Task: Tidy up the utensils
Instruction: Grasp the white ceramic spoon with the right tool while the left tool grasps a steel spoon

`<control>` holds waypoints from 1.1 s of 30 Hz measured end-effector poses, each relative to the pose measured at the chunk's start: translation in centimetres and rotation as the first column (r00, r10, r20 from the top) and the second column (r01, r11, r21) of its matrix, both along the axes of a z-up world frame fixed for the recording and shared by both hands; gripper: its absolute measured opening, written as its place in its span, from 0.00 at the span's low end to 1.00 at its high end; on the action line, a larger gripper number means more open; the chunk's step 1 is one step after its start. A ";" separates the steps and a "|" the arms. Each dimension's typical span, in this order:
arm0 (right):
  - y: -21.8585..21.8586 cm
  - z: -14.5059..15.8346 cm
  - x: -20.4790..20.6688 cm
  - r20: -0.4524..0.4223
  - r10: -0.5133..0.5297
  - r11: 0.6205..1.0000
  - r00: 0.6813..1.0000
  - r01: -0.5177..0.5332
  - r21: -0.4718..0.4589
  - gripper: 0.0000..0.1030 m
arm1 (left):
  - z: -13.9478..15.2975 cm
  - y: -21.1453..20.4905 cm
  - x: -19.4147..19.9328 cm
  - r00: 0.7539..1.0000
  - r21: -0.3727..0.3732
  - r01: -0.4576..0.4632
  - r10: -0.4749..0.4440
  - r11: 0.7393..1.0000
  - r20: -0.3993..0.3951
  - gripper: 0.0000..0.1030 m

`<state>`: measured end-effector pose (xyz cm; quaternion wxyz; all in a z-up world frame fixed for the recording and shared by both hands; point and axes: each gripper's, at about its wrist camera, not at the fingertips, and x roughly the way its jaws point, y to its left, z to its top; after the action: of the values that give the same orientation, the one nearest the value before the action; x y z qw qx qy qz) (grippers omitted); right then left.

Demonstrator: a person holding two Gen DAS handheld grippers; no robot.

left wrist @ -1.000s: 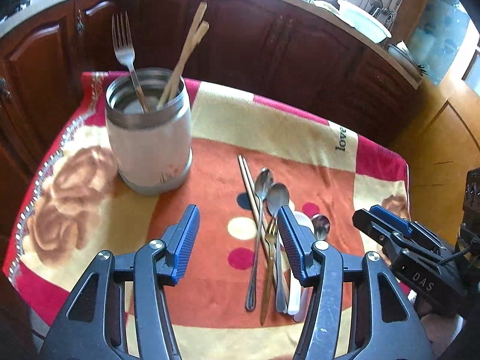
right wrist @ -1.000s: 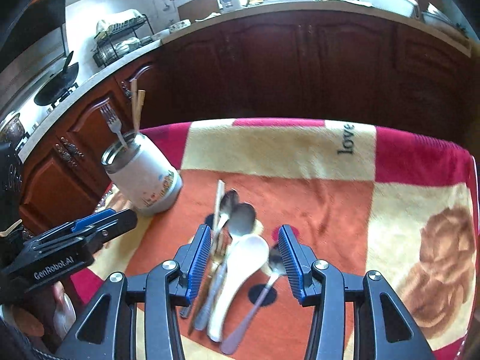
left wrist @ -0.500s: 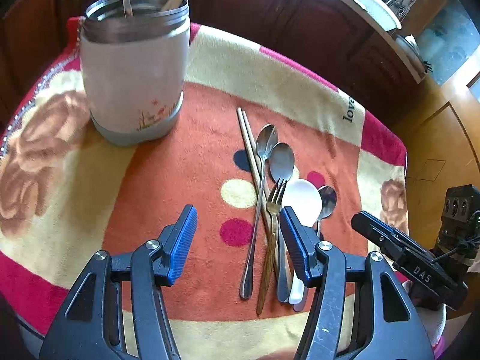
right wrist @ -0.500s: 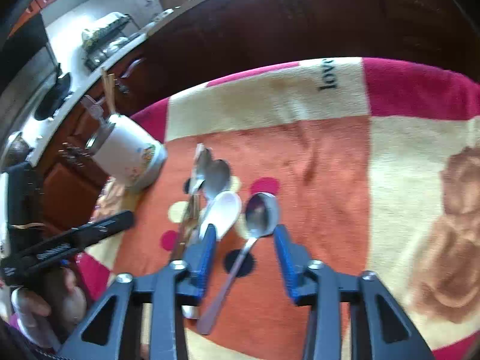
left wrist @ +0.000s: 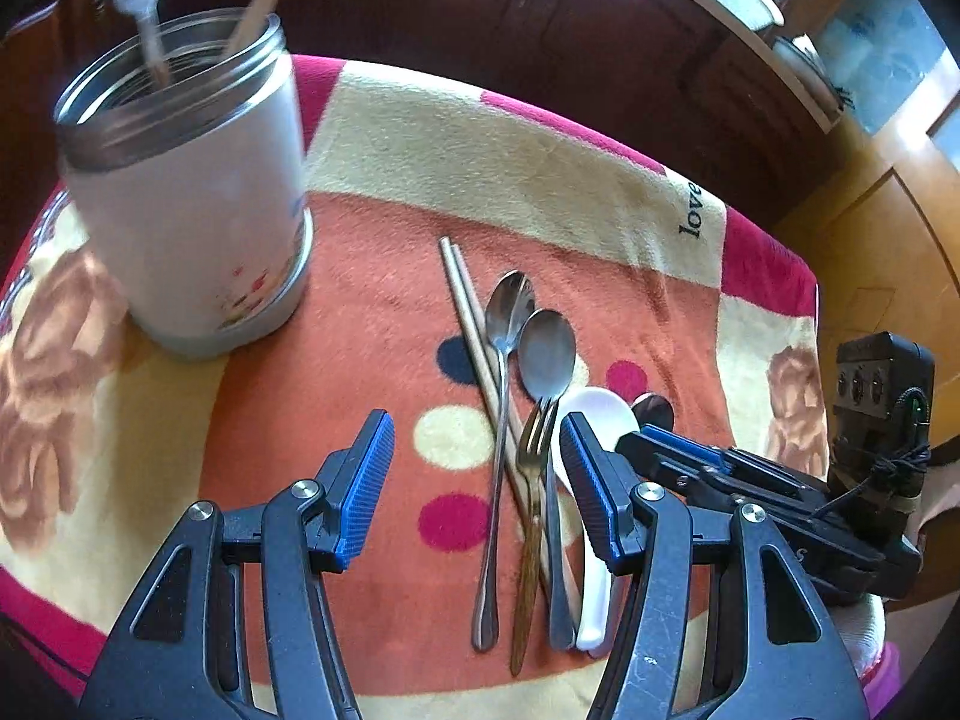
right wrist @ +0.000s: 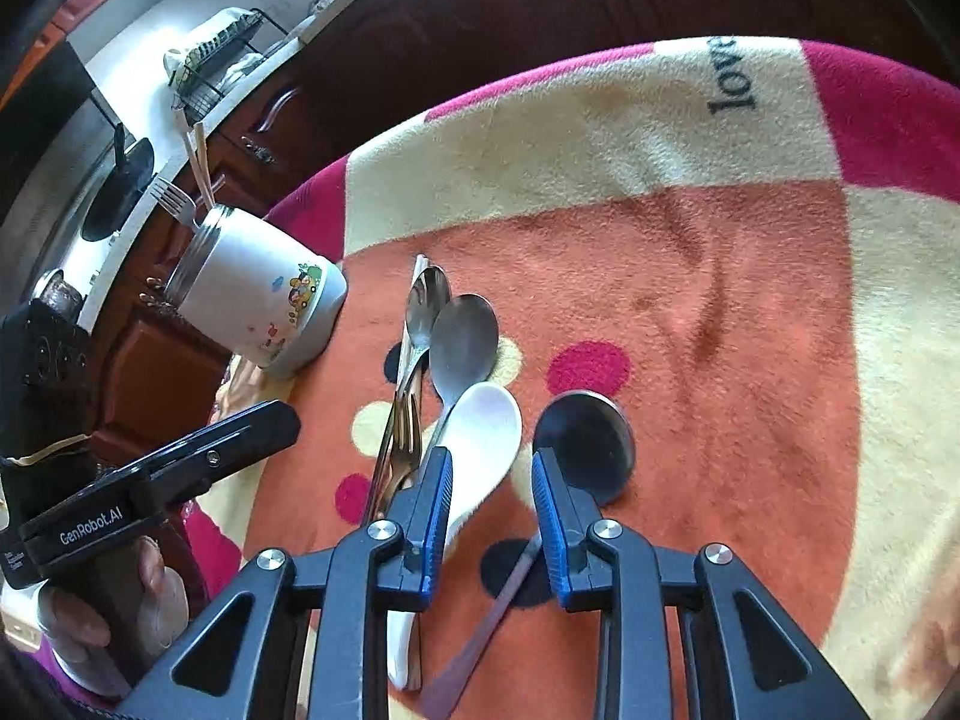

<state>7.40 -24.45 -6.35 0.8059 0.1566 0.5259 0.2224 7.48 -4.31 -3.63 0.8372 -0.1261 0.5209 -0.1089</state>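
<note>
blanket (right wrist: 630,138) reads "love" | left gripper (left wrist: 477,468) body reads "genrobot.ai", jaws wide, nothing clamped | right gripper (right wrist: 489,504) jaws just been closing, straddling round steel spoon (right wrist: 585,444) handle, pads not on it | other utensils lie beside it, right of white canister (right wrist: 258,288)

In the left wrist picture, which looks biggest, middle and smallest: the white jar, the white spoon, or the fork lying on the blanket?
1. white jar, by far the biggest.
2. fork and white spoon: can't rank these, because the tongs hide part of the spoon.
</note>
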 end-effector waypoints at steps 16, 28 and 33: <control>-1.5 -1.1 0.9 0.024 0.034 0.999 0.999 -0.034 0.025 0.04 | -1.9 -2.2 7.5 0.997 -0.013 0.066 -0.067 0.998 -0.036 0.54; -2.6 -0.6 1.7 0.024 0.067 0.995 0.997 -0.069 0.069 0.10 | -3.2 -1.8 9.7 0.994 -0.054 0.072 -0.076 0.996 -0.082 0.27; -2.0 -1.1 2.1 0.013 0.098 0.994 0.995 -0.098 0.039 0.10 | -3.5 -2.4 9.7 0.988 -0.066 0.107 -0.114 0.992 -0.103 0.10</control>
<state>9.53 -26.49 -7.42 0.7935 0.1454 0.5240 0.2730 17.19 -6.69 -7.11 0.7966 -0.1278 0.5677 -0.1637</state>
